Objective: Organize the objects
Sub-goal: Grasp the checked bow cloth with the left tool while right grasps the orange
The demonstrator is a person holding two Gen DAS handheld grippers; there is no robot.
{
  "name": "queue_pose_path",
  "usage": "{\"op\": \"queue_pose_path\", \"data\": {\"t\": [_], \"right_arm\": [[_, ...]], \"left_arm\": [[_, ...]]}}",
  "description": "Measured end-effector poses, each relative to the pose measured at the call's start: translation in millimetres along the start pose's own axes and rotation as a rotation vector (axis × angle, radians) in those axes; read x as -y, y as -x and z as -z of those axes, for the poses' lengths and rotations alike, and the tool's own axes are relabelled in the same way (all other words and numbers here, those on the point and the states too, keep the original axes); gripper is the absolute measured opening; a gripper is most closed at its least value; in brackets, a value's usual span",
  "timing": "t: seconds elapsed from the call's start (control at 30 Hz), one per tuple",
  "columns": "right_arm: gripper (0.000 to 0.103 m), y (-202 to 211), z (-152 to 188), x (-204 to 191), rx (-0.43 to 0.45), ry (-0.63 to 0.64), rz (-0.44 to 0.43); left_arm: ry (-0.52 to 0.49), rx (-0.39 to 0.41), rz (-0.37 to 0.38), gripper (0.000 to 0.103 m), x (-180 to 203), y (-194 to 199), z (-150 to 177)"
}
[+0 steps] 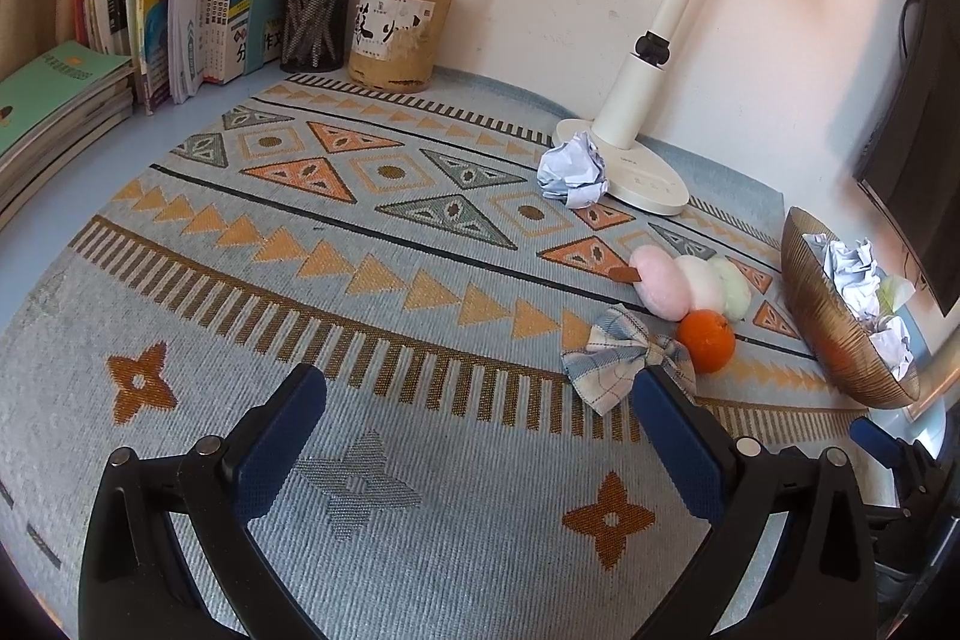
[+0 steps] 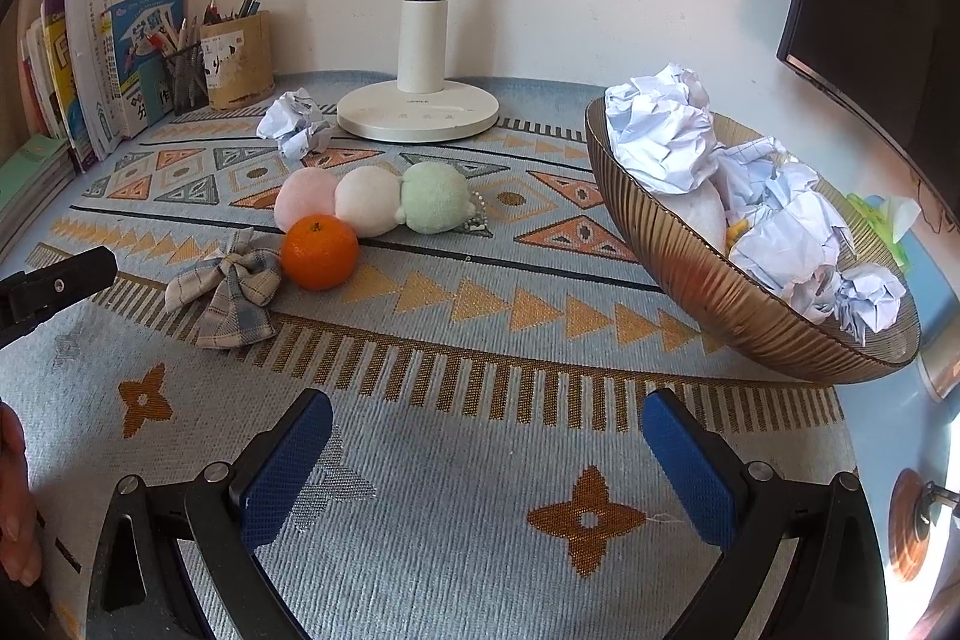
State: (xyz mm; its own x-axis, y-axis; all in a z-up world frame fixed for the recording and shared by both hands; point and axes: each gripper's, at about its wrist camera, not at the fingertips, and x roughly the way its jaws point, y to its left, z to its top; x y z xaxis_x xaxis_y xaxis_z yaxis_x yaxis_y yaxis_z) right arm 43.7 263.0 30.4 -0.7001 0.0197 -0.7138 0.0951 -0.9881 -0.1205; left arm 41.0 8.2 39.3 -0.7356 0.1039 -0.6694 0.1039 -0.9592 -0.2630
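Jaws spread wide on both left gripper (image 1: 480, 436) and right gripper (image 2: 487, 460), holding nothing. Orange (image 2: 320, 252) touching plaid bow (image 2: 231, 289) and plush dango (image 2: 372, 199); ribbed bowl (image 2: 738, 304) of crumpled paper well right of orange.

One round orange tangerine (image 2: 320, 252); one plaid fabric bow (image 2: 231, 287); one three-ball plush skewer (image 2: 375, 197); one ribbed amber bowl (image 2: 726, 307); two pen holders; one loose crumpled paper ball (image 2: 294, 122).

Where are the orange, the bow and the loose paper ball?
orange (image 2: 320, 251), right wrist view, middle of its peel.
bow (image 2: 231, 283), right wrist view, its centre knot.
paper ball (image 2: 295, 122), right wrist view, middle of the crumple.
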Motion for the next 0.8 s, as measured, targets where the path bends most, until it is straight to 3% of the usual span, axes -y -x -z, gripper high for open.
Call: {"op": "queue_pose_path", "data": {"t": [0.2,0.3,0.37,0.47,0.57,0.63,0.77,0.8], "right_arm": [[0.103,9,0,12,0.045,-0.071,-0.004],[0.103,11,1,22,0.055,-0.125,-0.051],[0.103,8,0,24,0.020,-0.126,-0.117],[0.102,1,-5,21,-0.054,-0.141,-0.256],[0.096,0,-20,11,-0.099,-0.170,-0.373],[0.084,-6,-38,2,-0.126,-0.169,-0.364],[0.070,-36,-63,-13,-0.168,-0.157,-0.350],[0.064,-45,-65,-15,-0.175,-0.156,-0.346]], "left_arm": [[-0.016,0.000,-0.002,0.102,3,1,1],[-0.090,-0.079,0.048,0.102,12,-7,0],[-0.166,-0.146,0.112,0.102,22,-12,1],[-0.286,-0.163,0.149,0.102,35,-9,-2],[-0.371,-0.126,0.204,0.101,40,-2,-18],[-0.431,-0.175,0.278,0.101,48,-10,-25],[-0.564,-0.198,0.230,0.095,75,-31,-14],[-0.582,-0.214,0.223,0.086,80,-37,-11]]}}
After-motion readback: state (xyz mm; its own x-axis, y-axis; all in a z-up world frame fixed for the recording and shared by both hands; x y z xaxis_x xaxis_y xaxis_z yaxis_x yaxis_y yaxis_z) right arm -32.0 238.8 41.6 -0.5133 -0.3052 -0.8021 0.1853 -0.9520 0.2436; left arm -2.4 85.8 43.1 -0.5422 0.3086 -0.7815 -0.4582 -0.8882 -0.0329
